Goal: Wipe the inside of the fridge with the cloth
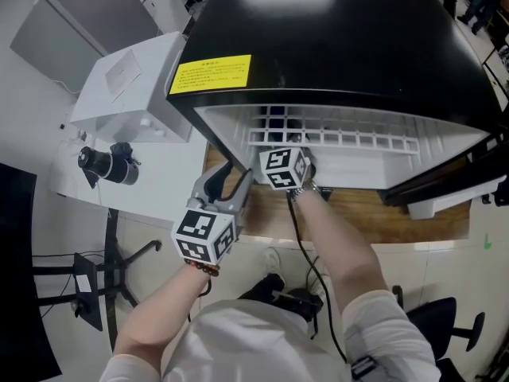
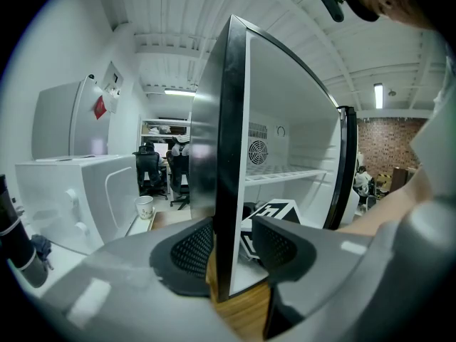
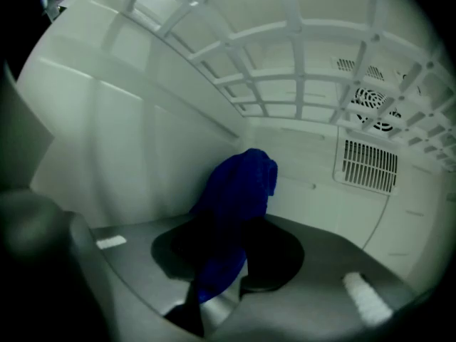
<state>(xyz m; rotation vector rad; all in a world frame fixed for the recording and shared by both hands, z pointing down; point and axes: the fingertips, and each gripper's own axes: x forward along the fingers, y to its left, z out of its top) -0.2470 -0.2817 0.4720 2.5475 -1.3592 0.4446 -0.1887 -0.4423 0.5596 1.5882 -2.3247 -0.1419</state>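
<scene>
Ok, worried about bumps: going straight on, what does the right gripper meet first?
Probably the fridge's white inner wall, near its back corner; the blue cloth it holds would touch first.

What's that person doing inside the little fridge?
A person is working on a small black fridge with two hand-held grippers. The right gripper reaches inside, under the white grid shelf, with a blue cloth pinched in its jaws. The left gripper clamps the front edge of the fridge's side wall.

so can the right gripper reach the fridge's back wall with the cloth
Probably yes: the right gripper, shut on the cloth, is inside the fridge, and nothing stands before the back wall.
</scene>
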